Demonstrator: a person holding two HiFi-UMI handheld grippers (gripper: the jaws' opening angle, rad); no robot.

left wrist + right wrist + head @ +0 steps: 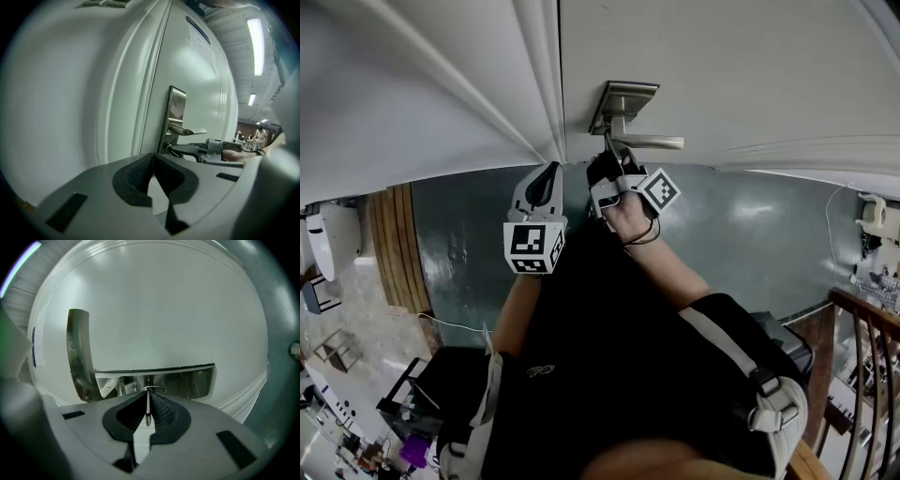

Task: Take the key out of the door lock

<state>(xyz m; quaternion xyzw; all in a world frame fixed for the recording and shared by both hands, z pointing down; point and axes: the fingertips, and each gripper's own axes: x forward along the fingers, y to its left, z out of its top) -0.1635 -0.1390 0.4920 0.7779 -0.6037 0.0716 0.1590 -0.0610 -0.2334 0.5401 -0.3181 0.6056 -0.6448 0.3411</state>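
**Key clamped at the door lock**
A thin silver metal key [148, 409] is pinched edge-on between the narrow jaws of the right gripper [149, 401], with the brushed-metal lever handle [187, 383] of the white panelled door [164, 310] just beyond their tips. The jaws of the left gripper [153, 158] are pressed together on nothing, with the steel lock plate [176, 110] ahead of them.

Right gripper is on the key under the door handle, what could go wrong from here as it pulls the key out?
1. The right gripper pinches the key by a thin edge only. A pull that is not straight might bind it in the lock or let it slip from the pads.
2. The lever handle sits just above the jaws, so rising while pulling back could knock it.
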